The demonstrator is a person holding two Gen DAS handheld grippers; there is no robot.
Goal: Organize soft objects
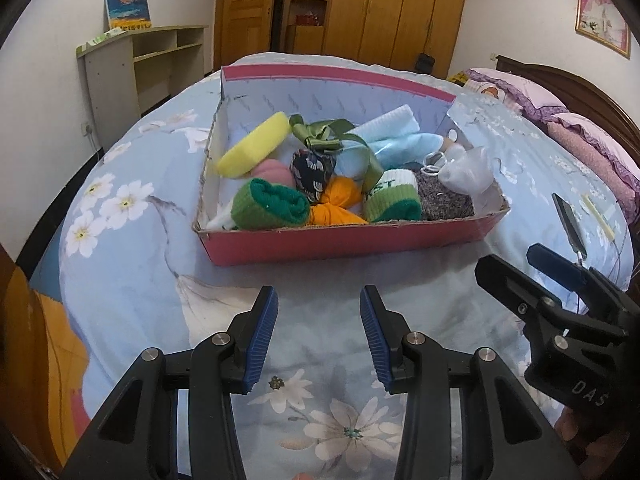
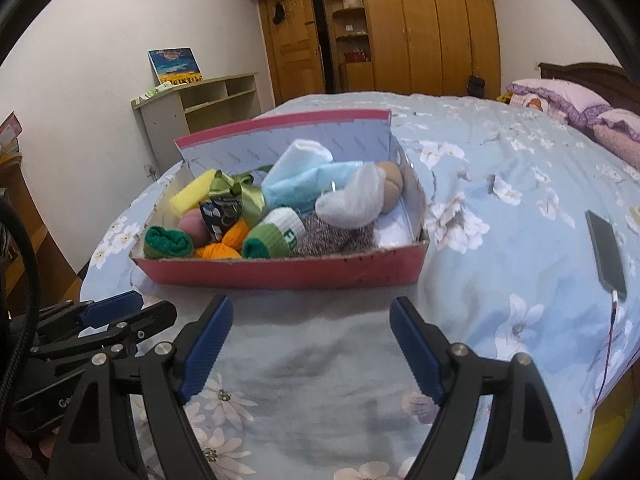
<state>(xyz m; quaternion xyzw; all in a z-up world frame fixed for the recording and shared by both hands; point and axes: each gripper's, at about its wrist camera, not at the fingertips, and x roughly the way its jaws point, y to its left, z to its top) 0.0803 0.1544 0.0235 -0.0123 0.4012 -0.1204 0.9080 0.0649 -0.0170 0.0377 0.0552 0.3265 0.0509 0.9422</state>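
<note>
A pink cardboard box (image 1: 340, 242) (image 2: 280, 274) rests on the bed. It is full of soft things: a yellow sponge (image 1: 256, 146) (image 2: 190, 196), green rolled socks (image 1: 272, 204) (image 2: 166, 244), an orange cloth (image 1: 338, 204) (image 2: 226, 246), a green ribbon (image 1: 324, 132), light blue cloths (image 1: 396, 136) (image 2: 304, 184) and a grey speckled sock (image 1: 444, 200) (image 2: 332, 240). My left gripper (image 1: 319, 296) hovers open and empty in front of the box. My right gripper (image 2: 310, 306) is open too, wider, just short of the box's near wall.
The floral blue bedspread (image 1: 132, 280) (image 2: 500, 184) covers the bed. A phone (image 1: 568, 222) (image 2: 606, 252) on a cable lies to the right. Pink pillows (image 2: 560, 100) are at the headboard. A shelf unit (image 1: 132, 64) and wooden wardrobes (image 2: 420, 28) stand beyond the bed.
</note>
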